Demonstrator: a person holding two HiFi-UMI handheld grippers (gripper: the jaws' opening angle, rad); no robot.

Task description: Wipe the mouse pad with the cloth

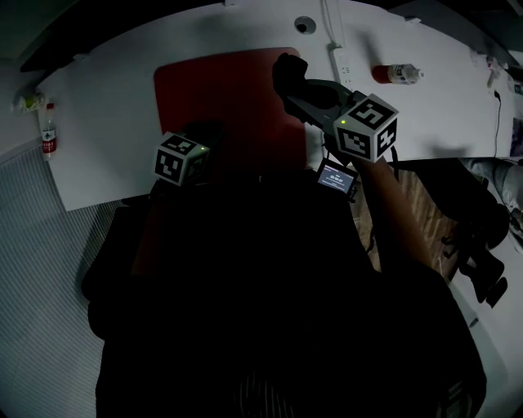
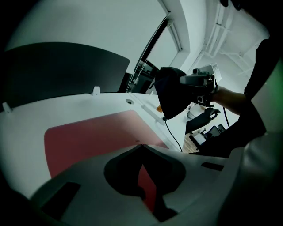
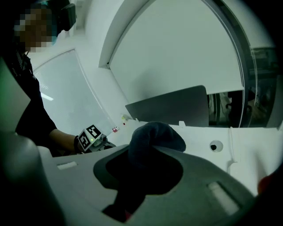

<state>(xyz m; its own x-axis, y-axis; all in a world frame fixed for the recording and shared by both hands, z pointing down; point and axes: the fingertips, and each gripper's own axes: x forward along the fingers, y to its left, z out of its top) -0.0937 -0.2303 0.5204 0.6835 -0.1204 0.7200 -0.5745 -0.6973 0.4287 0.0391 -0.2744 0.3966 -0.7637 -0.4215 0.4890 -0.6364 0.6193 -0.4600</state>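
The red mouse pad (image 1: 221, 90) lies flat on the white table (image 1: 114, 106), and it shows under my left gripper as the mouse pad (image 2: 88, 137). A dark cloth (image 1: 288, 65) hangs bunched above the pad's right edge. My right gripper (image 1: 289, 79) is shut on it. In the right gripper view the cloth (image 3: 154, 134) fills the space between the jaws of the right gripper (image 3: 152, 148) and hides their tips. My left gripper (image 1: 204, 131) hovers over the pad's near edge. The jaws of the left gripper (image 2: 141, 146) are shut tip to tip and hold nothing. The cloth (image 2: 174, 92) hangs ahead of it to the right.
A white power strip (image 1: 341, 61) with its cable and a red-labelled bottle (image 1: 398, 73) lie on the table to the right of the pad. A cable hole (image 1: 305, 24) sits at the back. Another bottle (image 1: 49, 135) stands off the table's left end. An office chair (image 1: 482, 237) is at the right.
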